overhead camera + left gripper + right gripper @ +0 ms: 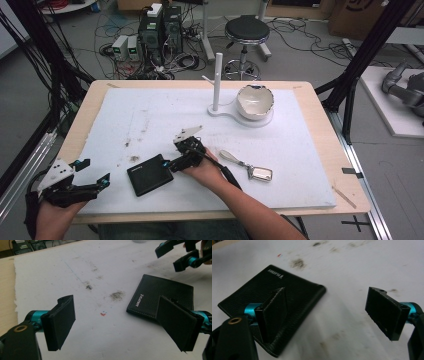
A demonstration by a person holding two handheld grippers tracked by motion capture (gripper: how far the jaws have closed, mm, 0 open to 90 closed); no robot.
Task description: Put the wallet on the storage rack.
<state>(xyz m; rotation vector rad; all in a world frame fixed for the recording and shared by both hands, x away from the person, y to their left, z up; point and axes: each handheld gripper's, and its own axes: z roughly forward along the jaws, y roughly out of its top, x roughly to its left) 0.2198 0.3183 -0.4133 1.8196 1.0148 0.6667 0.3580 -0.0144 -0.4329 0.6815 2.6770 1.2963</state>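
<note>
A black leather wallet (pixel 149 174) lies flat on the white mat (pixel 280 145), near its front edge. My right gripper (pixel 175 155) is open just right of the wallet. In the right gripper view one jaw hangs over the wallet (pixel 274 295) and the other over bare mat, with nothing between them (pixel 329 312). My left gripper (pixel 94 172) is open at the mat's front left corner, apart from the wallet. In the left gripper view the wallet (pixel 162 293) lies ahead on the right, beyond the open gripper (pixel 117 322), and the right gripper (pixel 178 255) is at the top right.
A metal key fob on a strap (pixel 248 167) lies right of my right hand. At the back stand a white cracked bowl (pixel 255 101) and an upright white post (pixel 217 80) on one white base. Dirt smudges (pixel 134 158) mark the mat.
</note>
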